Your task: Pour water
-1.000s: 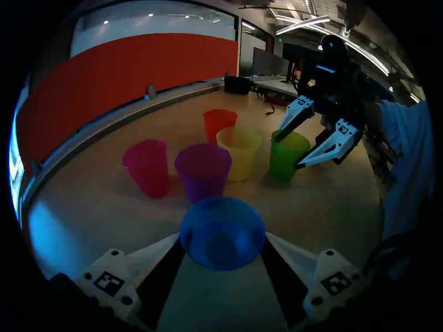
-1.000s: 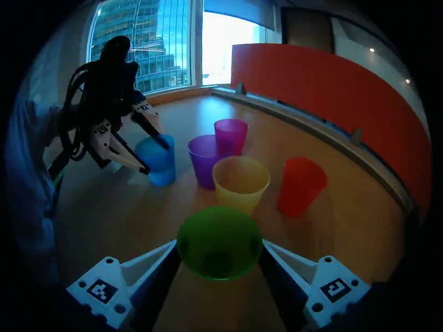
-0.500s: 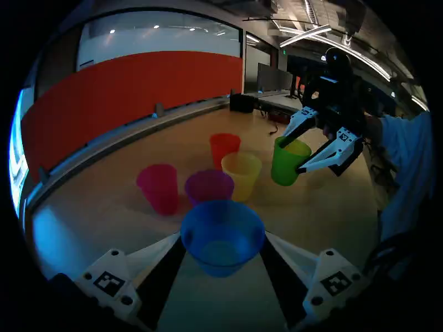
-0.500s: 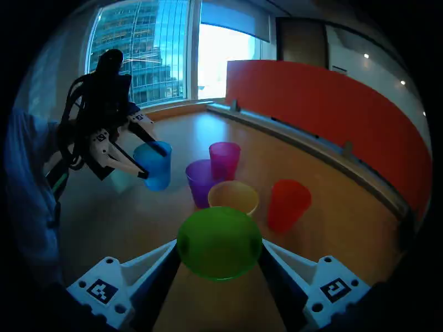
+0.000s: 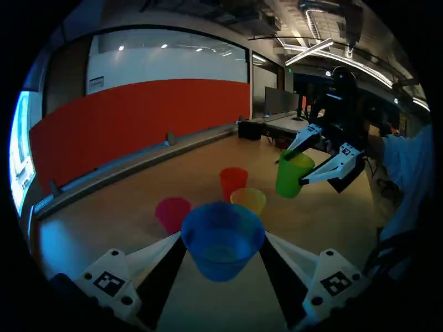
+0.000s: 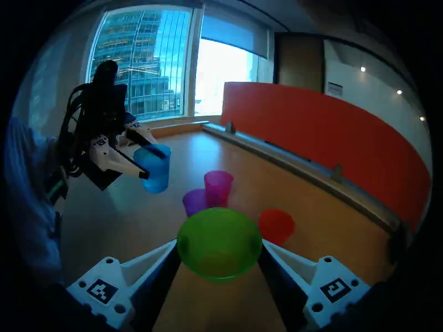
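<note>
Left claw [image 5: 222, 239] clamped on blue cup [image 5: 222, 249], held clear above the desk [image 5: 127, 193]. Right claw [image 6: 219, 250] clamped on green cup [image 6: 219, 243], also raised, apart from the blue one. Below on the desk: red cup [image 5: 233, 180], yellow cup [image 5: 248, 198], pink cup [image 5: 171, 213], purple cup [image 6: 194, 200], clustered close.

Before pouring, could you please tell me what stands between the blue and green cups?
The yellow cup, standing lower than both held cups, as the left gripper view shows.
</note>
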`<action>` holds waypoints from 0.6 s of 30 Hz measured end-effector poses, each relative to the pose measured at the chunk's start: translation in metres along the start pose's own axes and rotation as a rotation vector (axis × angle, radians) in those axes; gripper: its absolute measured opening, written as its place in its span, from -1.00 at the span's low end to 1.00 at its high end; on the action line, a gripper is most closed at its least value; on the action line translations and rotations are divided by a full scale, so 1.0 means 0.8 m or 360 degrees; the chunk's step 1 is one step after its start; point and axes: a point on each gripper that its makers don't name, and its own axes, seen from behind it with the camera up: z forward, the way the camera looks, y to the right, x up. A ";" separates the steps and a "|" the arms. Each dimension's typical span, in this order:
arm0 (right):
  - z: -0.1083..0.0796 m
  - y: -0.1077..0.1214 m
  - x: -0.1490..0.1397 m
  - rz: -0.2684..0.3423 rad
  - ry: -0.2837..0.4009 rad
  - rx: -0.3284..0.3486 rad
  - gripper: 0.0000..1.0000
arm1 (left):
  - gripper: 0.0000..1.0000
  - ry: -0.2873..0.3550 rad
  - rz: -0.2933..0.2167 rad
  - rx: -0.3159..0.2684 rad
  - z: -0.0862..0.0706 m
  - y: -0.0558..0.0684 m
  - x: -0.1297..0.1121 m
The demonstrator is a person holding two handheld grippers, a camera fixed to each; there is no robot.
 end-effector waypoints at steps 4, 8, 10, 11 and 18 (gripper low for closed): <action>-0.005 0.002 0.018 -0.0005 0.0047 -0.0011 0.82 | 0.73 0.0063 -0.0009 0.0020 -0.007 -0.005 0.019; -0.009 0.003 0.033 -0.0002 0.0096 -0.0019 0.82 | 0.73 0.0124 -0.0018 0.0034 -0.014 -0.008 0.036; -0.011 0.003 0.039 -0.0001 0.0117 -0.0022 0.83 | 0.73 0.0148 -0.0023 0.0038 -0.016 -0.008 0.043; -0.012 0.003 0.042 0.0000 0.0129 -0.0024 0.83 | 0.73 0.0162 -0.0026 0.0040 -0.018 -0.009 0.047; -0.016 0.005 0.062 0.0003 0.0201 -0.0039 0.83 | 0.73 0.0240 -0.0034 0.0059 -0.027 -0.009 0.069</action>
